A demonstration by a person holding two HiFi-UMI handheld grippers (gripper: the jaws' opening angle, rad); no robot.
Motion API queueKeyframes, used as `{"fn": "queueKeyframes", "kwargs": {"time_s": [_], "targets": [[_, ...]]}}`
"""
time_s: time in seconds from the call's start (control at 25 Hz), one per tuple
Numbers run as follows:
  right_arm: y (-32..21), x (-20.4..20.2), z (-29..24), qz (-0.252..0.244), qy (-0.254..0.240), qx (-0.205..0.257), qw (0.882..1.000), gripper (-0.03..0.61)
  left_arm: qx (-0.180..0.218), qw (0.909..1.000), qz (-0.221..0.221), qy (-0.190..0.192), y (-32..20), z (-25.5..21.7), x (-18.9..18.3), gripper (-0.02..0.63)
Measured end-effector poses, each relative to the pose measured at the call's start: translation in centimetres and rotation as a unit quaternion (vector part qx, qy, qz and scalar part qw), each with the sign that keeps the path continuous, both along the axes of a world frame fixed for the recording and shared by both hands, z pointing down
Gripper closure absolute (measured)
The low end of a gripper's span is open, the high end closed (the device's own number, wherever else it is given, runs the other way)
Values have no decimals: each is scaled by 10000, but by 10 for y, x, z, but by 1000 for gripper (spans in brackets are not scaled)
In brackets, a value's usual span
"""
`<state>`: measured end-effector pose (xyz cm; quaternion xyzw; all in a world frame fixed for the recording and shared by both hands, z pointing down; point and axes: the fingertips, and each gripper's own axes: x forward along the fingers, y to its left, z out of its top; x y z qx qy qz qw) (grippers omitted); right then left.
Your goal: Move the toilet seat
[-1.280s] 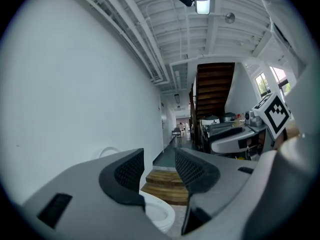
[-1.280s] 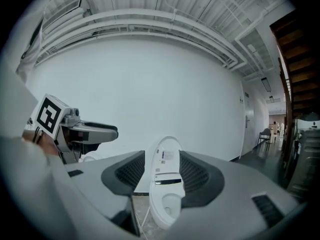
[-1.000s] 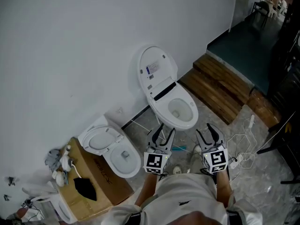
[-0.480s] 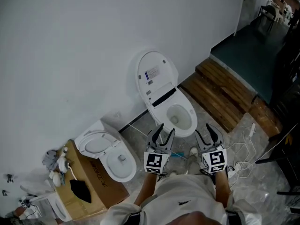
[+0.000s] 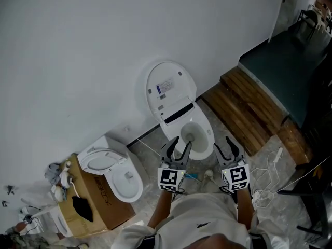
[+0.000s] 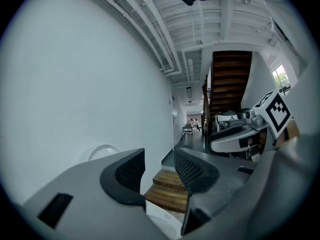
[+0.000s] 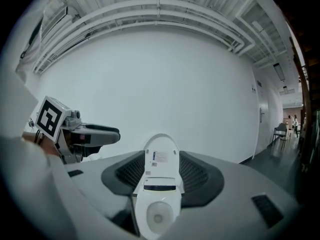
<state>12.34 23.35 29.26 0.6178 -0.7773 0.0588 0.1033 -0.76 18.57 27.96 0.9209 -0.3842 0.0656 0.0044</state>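
Toilets (image 5: 179,110) (image 5: 111,171), two; claws (image 5: 178,142) (image 5: 225,142), two

Sticker (image 5: 166,85) on the toilet lid (image 5: 180,75) is too tiny to read, and the left gripper (image 5: 179,146) blocks some of the bowl (image 5: 198,134).

No legible text; sticker (image 5: 167,85) on toilet lid (image 5: 180,75) and cardboard box (image 5: 98,204) print too small
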Motion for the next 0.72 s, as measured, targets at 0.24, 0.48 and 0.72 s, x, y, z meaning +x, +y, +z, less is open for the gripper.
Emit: {"fn": "queueKeyframes", "kwargs": {"time_s": [0.24, 0.48, 0.72], "targets": [[-35, 42, 7, -224, -86, -141, 9996, 350, -109, 9995, -287, -11, -35, 7, 37, 413], [-70, 72, 14, -385, -198, -192, 9989, 350, -96, 9984, -553, -77, -66, 14, 57, 416], [-103, 63, 33, -532, -149, -247, 9982, 351, -189, 9965, -792, -188, -90, 31, 46, 419]]}}
